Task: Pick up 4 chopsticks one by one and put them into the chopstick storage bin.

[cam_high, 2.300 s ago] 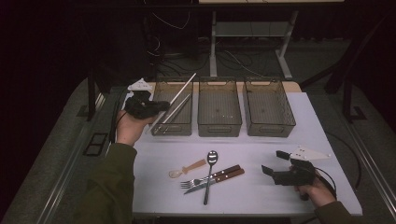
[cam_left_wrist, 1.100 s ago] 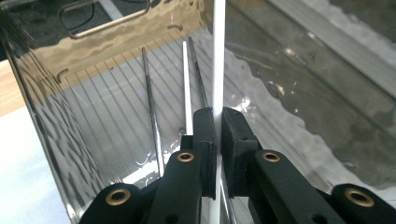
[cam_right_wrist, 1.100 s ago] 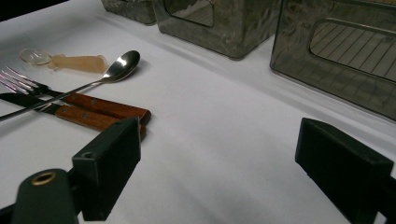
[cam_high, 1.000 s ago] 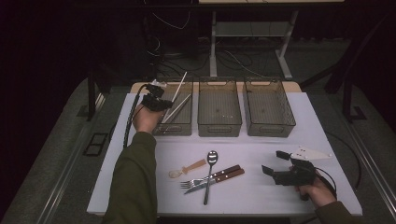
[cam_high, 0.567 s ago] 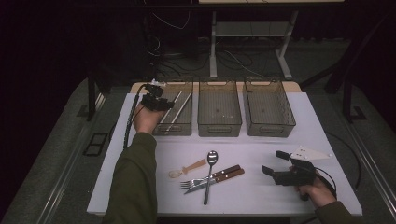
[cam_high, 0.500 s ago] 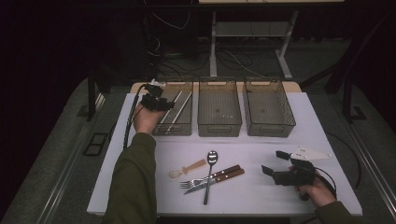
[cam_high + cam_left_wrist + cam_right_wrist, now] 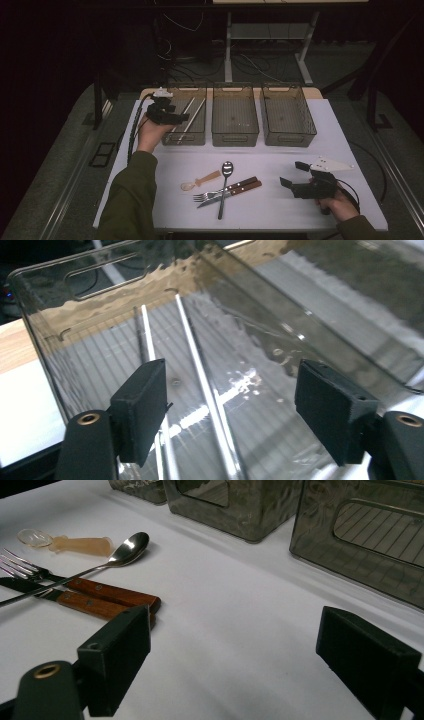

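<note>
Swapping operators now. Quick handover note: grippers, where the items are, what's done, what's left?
Left hand-held gripper: jaws just opened, empty, over the left bin.
Right hand-held gripper: open, empty, resting on the table.
Done: two metal chopsticks lie in the left bin.
Left: spoon, fork, knife and small plastic spoon lie at the table's front. Middle bin and right bin look empty.

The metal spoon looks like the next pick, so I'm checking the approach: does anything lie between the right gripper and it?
Partly. The wooden-handled fork and knife lie under the metal spoon, on the right gripper's side; otherwise the table is bare.
</note>
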Motion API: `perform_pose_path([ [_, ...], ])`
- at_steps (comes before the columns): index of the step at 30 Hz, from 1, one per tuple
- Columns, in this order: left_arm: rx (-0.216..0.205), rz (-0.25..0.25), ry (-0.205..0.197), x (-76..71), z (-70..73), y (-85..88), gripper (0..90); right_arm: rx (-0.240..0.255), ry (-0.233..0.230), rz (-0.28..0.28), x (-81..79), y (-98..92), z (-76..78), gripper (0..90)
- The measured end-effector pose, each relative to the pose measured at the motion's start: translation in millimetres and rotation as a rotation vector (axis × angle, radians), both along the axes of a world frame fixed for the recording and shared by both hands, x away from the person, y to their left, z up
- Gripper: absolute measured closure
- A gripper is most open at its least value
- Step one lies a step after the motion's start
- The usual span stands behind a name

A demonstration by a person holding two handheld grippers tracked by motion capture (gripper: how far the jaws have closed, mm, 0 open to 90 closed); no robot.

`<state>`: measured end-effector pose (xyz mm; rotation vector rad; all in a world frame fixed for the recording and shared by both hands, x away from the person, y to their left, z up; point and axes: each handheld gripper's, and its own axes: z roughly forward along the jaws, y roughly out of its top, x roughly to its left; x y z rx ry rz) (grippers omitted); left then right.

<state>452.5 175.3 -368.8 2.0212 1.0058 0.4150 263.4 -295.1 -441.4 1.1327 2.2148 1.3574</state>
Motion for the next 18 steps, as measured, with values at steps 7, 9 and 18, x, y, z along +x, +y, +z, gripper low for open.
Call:
perform_pose_path([
  [7, -0.015, -0.050, -0.021, -26.0, -0.4, -7.0, 20.4, -0.009, 0.000, 0.004, -0.4, 1.1, -0.6, 14.3],
  [9, -0.021, -0.066, -0.027, -34.0, -2.4, -9.5, 18.2, -0.008, -0.002, 0.000, -0.5, 0.5, -0.1, 14.3],
  [18, -0.057, -0.108, -0.064, -67.2, -10.4, -19.1, 13.1, -0.011, 0.000, 0.000, -0.7, 0.5, -0.7, 14.4],
])
